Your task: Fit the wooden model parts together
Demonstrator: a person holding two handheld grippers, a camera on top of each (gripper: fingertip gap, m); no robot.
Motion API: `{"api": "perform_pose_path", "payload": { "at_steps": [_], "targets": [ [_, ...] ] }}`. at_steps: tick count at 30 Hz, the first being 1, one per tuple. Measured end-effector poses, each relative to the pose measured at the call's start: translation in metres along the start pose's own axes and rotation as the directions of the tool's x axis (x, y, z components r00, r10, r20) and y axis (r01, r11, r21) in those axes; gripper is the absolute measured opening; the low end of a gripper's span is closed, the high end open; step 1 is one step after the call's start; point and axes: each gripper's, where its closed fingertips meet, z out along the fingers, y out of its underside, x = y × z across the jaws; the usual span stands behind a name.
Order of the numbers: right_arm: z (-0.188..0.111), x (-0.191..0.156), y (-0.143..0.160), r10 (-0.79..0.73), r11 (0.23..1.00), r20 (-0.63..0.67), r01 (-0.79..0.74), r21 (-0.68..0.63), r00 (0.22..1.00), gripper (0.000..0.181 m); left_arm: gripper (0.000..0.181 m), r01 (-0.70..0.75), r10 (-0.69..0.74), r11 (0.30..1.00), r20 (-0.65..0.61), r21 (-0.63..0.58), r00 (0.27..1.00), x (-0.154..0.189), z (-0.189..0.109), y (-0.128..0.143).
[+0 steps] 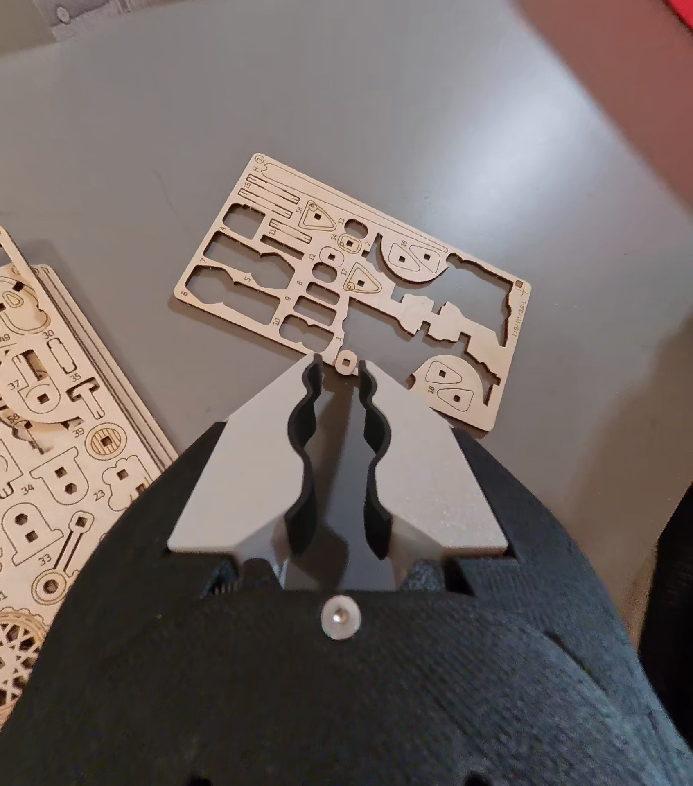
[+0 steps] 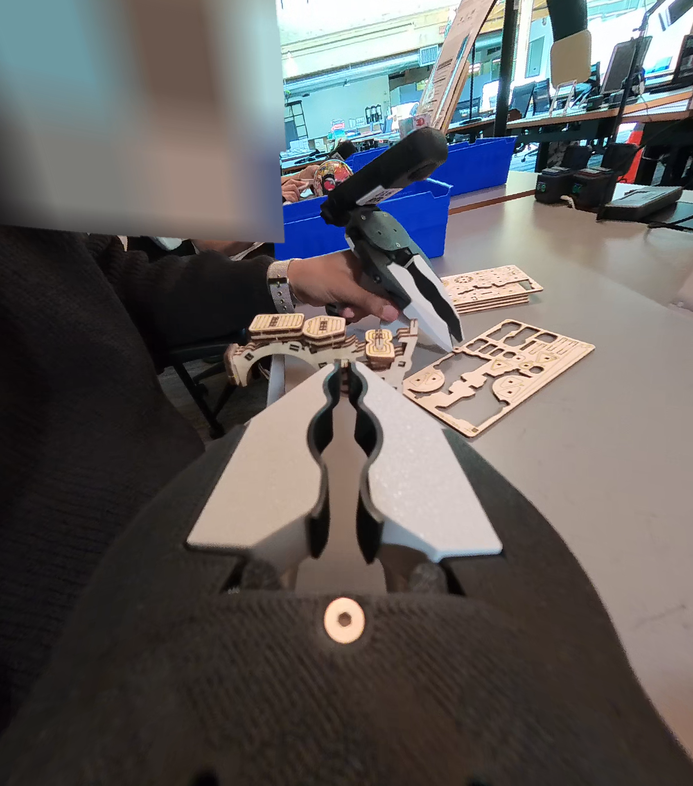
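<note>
— Starting at the left of the left wrist view, what lies there?

— A stack of wooden part sheets (image 1: 30, 425) lies flat on the grey worktop (image 1: 123, 170), cut with wheels and numbered shapes. To its right, apart from it, lies a single punched sheet (image 1: 353, 276), many of its cut-outs already empty.

— And the left gripper (image 1: 338, 365)?

— Its fingers (image 1: 289, 408) stand narrowly apart, their tips down at the near edge of that sheet. A small square-holed piece (image 1: 345, 362) sits just between the tips; whether either tip touches it, I cannot tell.

— Now the right wrist view, left to right?

— A person's dark sleeve (image 2: 81, 340) fills the left. Next comes a part-built wooden model (image 2: 315, 344), raised off the worktop and held by the right gripper (image 2: 342, 368), whose fingers (image 2: 289, 429) are nearly closed on its lower edge. Behind it a hand (image 2: 336, 289) carries the left gripper, pointing down at the punched sheet. Farther right lies the stack, with blue bins (image 2: 378, 221) behind.
</note>
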Motion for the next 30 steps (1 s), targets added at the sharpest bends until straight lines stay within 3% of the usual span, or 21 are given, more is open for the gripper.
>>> {"api": "perform_pose_path", "payload": {
  "at_steps": [8, 11, 16, 22, 30],
  "targets": [
    [0.003, -0.001, 0.001, -0.013, 1.0, -0.006, 0.013, -0.013, 1.0, 0.002, 0.009, -0.009, 0.009, 1.0, -0.009, 0.017, 1.0, 0.002, 0.001, 0.001],
    [0.003, -0.001, 0.001, -0.02, 1.0, -0.013, 0.02, -0.015, 1.0, 0.002, 0.009, -0.019, 0.023, 0.997, -0.044, 0.078, 0.999, 0.013, -0.008, -0.008],
    [-0.006, 0.005, -0.007, -0.001, 1.0, -0.055, 0.002, 0.015, 0.998, 0.002, 0.009, -0.042, 0.07, 0.984, -0.158, 0.173, 0.985, 0.066, -0.016, -0.026],
    [-0.025, 0.008, 0.0, 0.017, 1.0, -0.132, -0.019, -0.019, 0.991, 0.002, 0.009, -0.224, 0.253, 0.963, -0.209, 0.151, 0.945, 0.147, 0.009, -0.021],
    [-0.042, 0.008, 0.025, 0.087, 0.991, -0.172, -0.102, -0.082, 0.981, 0.002, 0.012, -0.183, 0.181, 0.983, -0.231, 0.013, 0.956, 0.167, 0.043, -0.001]
  ]
}}
